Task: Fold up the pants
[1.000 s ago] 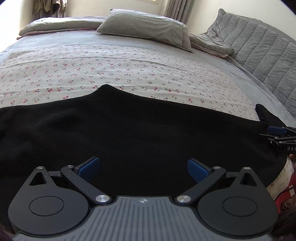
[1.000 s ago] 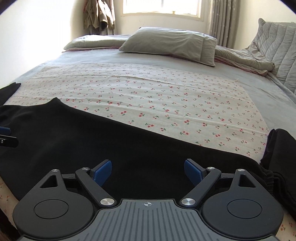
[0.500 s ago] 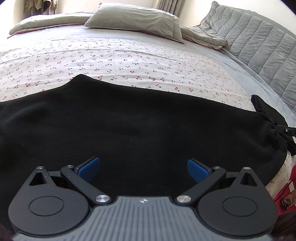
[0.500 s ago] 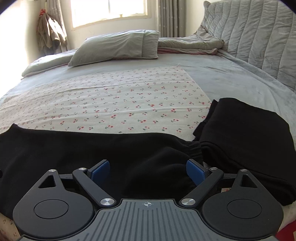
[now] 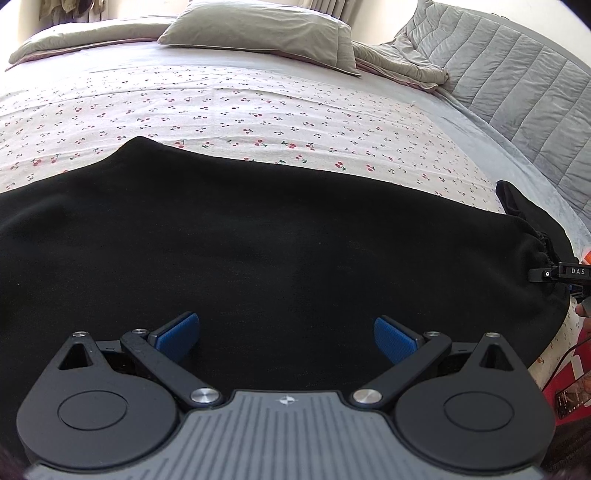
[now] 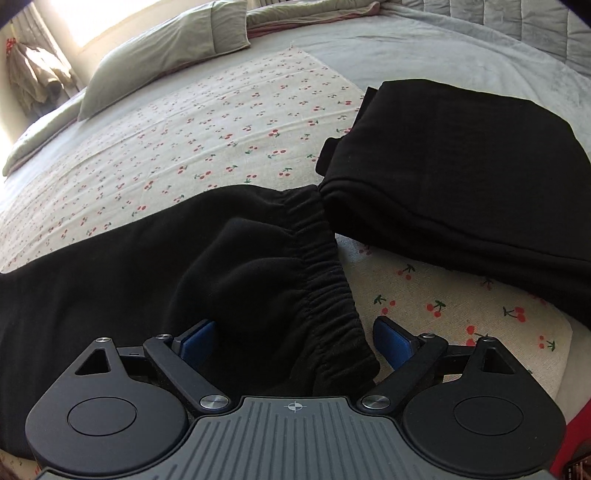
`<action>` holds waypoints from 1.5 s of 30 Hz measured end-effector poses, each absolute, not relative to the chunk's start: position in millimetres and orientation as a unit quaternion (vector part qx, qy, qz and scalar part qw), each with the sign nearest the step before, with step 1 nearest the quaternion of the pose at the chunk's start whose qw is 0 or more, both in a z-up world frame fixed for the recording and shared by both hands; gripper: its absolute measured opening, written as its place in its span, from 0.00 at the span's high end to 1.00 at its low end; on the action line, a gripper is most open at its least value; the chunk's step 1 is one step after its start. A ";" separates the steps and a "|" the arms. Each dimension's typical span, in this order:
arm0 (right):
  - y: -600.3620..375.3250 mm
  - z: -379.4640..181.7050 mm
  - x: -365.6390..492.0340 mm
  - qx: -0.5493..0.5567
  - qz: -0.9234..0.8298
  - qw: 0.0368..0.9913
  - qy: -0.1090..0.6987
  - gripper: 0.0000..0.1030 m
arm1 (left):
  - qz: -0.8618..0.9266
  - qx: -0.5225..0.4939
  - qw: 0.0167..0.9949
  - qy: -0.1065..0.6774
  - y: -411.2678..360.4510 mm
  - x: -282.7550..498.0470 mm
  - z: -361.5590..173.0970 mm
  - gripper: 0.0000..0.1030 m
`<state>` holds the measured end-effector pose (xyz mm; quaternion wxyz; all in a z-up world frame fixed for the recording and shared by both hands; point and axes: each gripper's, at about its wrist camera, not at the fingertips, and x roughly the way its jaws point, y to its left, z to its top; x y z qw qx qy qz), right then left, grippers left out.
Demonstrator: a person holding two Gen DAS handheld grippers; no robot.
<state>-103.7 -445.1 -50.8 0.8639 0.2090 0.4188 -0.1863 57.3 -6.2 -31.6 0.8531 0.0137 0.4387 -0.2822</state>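
Note:
Black pants lie spread flat across the near edge of the bed, on the cherry-print sheet. My left gripper is open, hovering over the middle of the pants. My right gripper is open, its jaws on either side of the gathered elastic waistband at the pants' right end; the fabric sits between the blue pads. The right gripper also shows in the left wrist view at the waistband end.
A folded black garment lies right of the waistband. Grey pillows and a quilted headboard stand at the far side. A red object with a phone lies off the bed edge at right.
My right gripper has swung right and dropped close to the waistband, which now sits between its open jaws. My left gripper has barely moved over the pants.

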 end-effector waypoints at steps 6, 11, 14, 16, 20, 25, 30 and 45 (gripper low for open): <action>-435.2 -53.0 -101.2 0.186 -0.194 0.865 0.423 0.09 | -0.288 0.030 0.854 0.433 -14.0 55.1 -33.2 0.00; -423.1 -49.9 -100.4 0.165 -0.194 0.870 0.421 0.20 | -0.290 0.036 0.855 0.427 -19.9 53.6 -34.6 0.00; -424.9 -46.8 -103.9 0.172 -0.199 0.871 0.416 0.36 | -0.288 0.045 0.859 0.421 -23.8 53.2 -35.1 0.00; -428.5 -44.9 -106.5 0.185 -0.197 0.871 0.411 0.48 | -0.287 0.049 0.860 0.419 -26.2 53.4 -35.8 0.00; -436.6 -41.9 -111.7 0.225 -0.182 0.871 0.397 0.67 | -0.286 0.051 0.861 0.417 -29.8 55.4 -36.6 0.00; -432.1 -30.0 -116.6 0.229 -0.173 0.884 0.369 0.69 | -0.292 0.040 0.859 0.417 -30.2 56.2 -35.9 0.00; -407.8 -6.9 -112.5 0.213 -0.136 0.909 0.331 0.69 | -0.318 -0.001 0.850 0.419 -29.3 59.1 -34.6 0.00; -265.1 -27.8 -35.3 0.134 0.065 0.910 0.387 0.67 | -0.398 -0.215 0.777 0.438 -23.4 81.4 -45.2 0.02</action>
